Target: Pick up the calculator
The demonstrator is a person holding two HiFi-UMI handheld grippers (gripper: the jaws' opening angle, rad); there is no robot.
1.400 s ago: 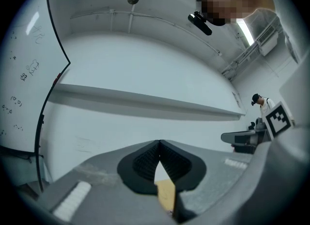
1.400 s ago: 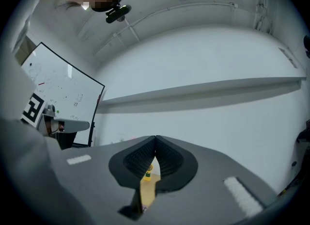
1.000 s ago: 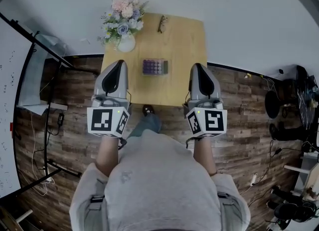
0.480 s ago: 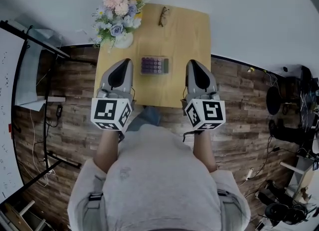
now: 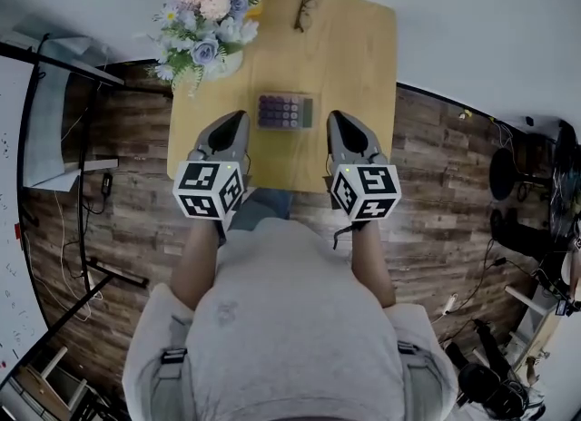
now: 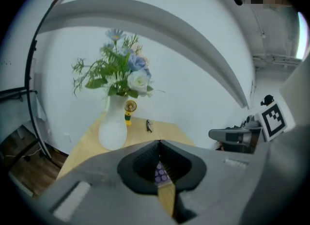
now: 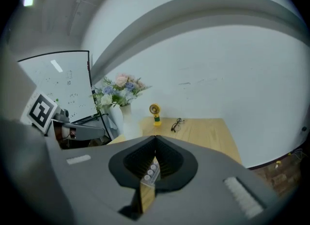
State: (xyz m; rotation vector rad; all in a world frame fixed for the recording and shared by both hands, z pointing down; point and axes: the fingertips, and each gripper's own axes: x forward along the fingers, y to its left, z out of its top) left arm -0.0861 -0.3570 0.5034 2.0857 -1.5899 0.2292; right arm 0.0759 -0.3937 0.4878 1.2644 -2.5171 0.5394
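Flat on the light wooden table [image 5: 359,65], a little nearer its close edge than its far one: the calculator [image 5: 286,112], purple keys facing up, dark display strip on its right end.

Left of it, the left gripper [image 5: 238,120], jaws clenched tip to tip with nothing held. Right of it, the right gripper [image 5: 334,120], likewise pressed together and empty. Both over the near part of the table, pointing away from the person and tilted downward, marker cubes toward the body. Calculator between the two snouts and slightly beyond the tips, apart from both, not between either pair of jaws.

From the left gripper view, only a sliver of purple keys through the narrow slit below the closed tips, with table wood beneath it. From the right gripper view, a row of pale keys through the same kind of slit.

At the far left corner of the table, a white vase of flowers [image 5: 204,11]. Along the far edge, a pair of glasses [image 5: 306,11]. Beside the vase in the left gripper view, a small yellow fan [image 6: 129,111]. Under and around the table, dark wood-plank floor [image 5: 118,192].
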